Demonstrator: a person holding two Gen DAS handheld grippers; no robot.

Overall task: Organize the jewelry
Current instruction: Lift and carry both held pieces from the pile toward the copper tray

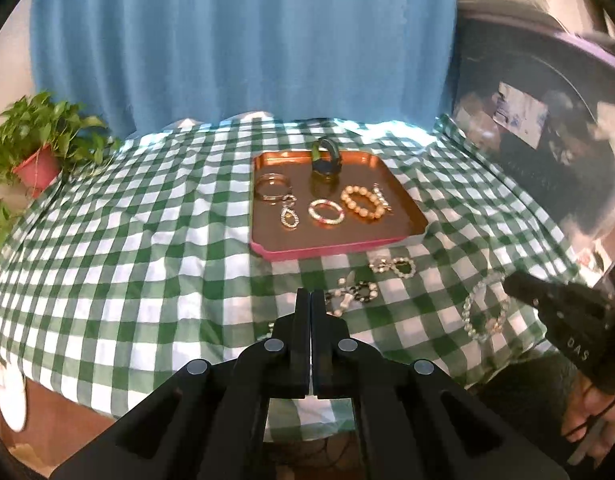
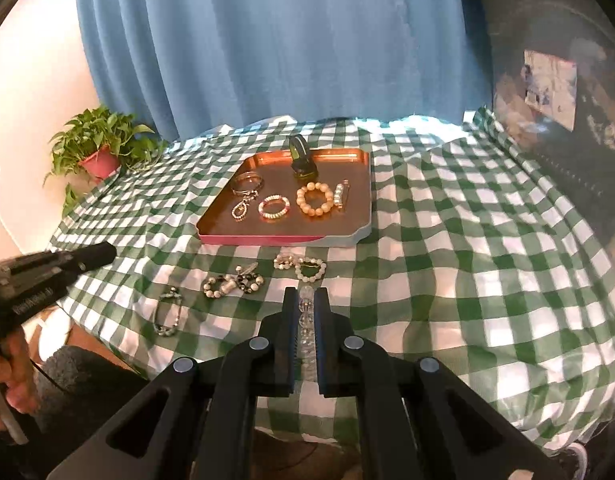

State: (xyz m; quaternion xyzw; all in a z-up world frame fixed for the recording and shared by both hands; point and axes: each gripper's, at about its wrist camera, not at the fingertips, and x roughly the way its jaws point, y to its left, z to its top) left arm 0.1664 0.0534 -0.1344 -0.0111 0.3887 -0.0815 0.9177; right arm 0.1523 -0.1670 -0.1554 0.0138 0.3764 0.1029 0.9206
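Your right tongs (image 2: 306, 300) are clamped on a clear, glassy beaded bracelet (image 2: 306, 322), its beads stacked in a line between the two pads and running along the tongs' own axis, so the strand's long axis points straight at the tray. Your left tongs (image 1: 310, 300) are pressed fully together with nothing visible between them. The copper-coloured, pink-rimmed rectangular tray (image 2: 267, 239) lies at twelve o'clock from the right tongs, a little toward eleven, across the green-and-white checked cloth on the tabletop (image 2: 447, 240); it already holds a peach beaded bracelet (image 2: 315, 199), a pink-and-white beaded one (image 2: 273, 207), gold bangles (image 2: 247, 182) and a dark green bangle (image 2: 301, 160) standing on edge. I judge the right hand carries the next placement, and bare tray floor shows along the near rim. Loose on the cloth between tongs and tray lie a black-and-white beaded bracelet (image 2: 232, 282) and a white pearl-like one (image 2: 303, 268); a grey-green strand (image 2: 169, 312) sits at ten o'clock, nearer your left hand. Letters reading "DAS" (image 1: 578, 349) show on the right tool's body in the left view; other print is too blurred to read.
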